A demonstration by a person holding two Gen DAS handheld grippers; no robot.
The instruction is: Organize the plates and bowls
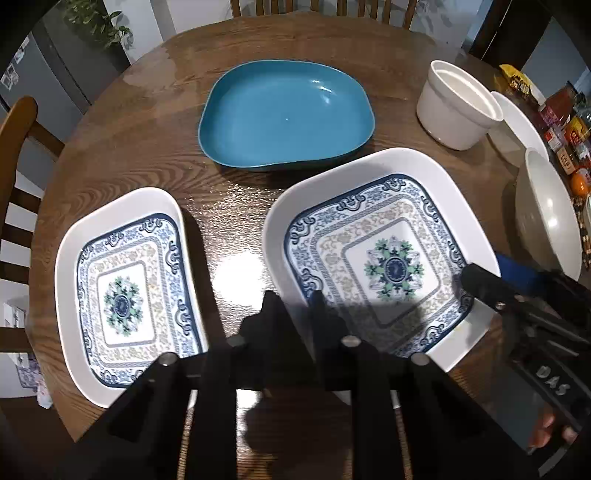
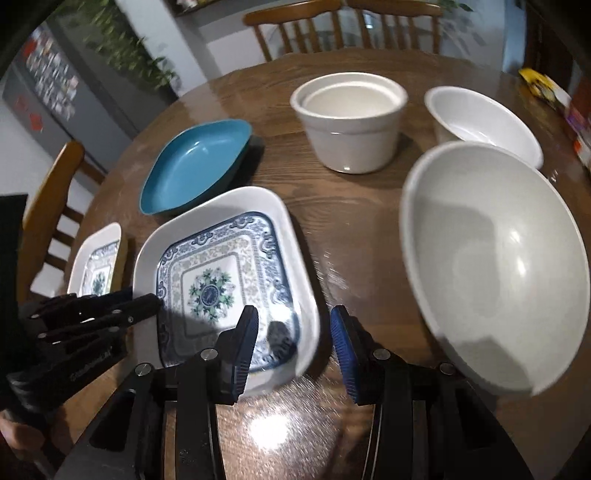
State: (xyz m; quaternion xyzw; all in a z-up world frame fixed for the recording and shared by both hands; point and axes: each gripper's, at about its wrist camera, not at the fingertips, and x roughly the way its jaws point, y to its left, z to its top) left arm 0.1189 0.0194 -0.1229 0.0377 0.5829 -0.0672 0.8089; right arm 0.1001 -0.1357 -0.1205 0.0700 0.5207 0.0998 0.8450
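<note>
Left patterned plate lies flat on wooden table, apart from centre patterned plate; left gripper nearly shut on centre plate's near rim, grip unconfirmed; risk: slick rim slips if lifted w/ shallow bite; right gripper open, empty; teal dish, white crock, bowls all empty.

Round wooden table, wooden chairs, grey fridge
</note>
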